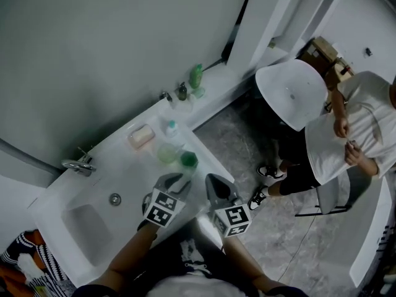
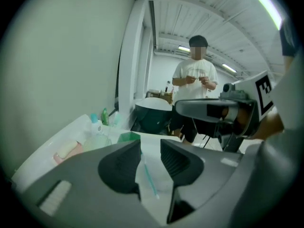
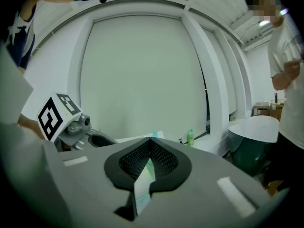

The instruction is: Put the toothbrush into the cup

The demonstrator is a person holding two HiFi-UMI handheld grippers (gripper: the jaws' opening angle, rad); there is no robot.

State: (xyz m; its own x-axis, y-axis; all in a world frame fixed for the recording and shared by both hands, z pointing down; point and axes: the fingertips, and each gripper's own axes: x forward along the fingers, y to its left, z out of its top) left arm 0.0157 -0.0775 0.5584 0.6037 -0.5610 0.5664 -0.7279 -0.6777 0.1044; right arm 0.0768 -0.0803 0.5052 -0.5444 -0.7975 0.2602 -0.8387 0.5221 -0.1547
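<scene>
Washroom: sink (image 1: 86, 229), tap (image 1: 79, 164), soap (image 1: 141, 135)

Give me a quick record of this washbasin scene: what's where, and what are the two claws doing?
setting: white sink counter
toothbrush: lying flat on the counter, not in a cup
cups: green cup beside clear cup
left gripper: jaws apart, toothbrush in line between them, not gripped
right gripper: jaws together
bystander: standing off to the side
</scene>
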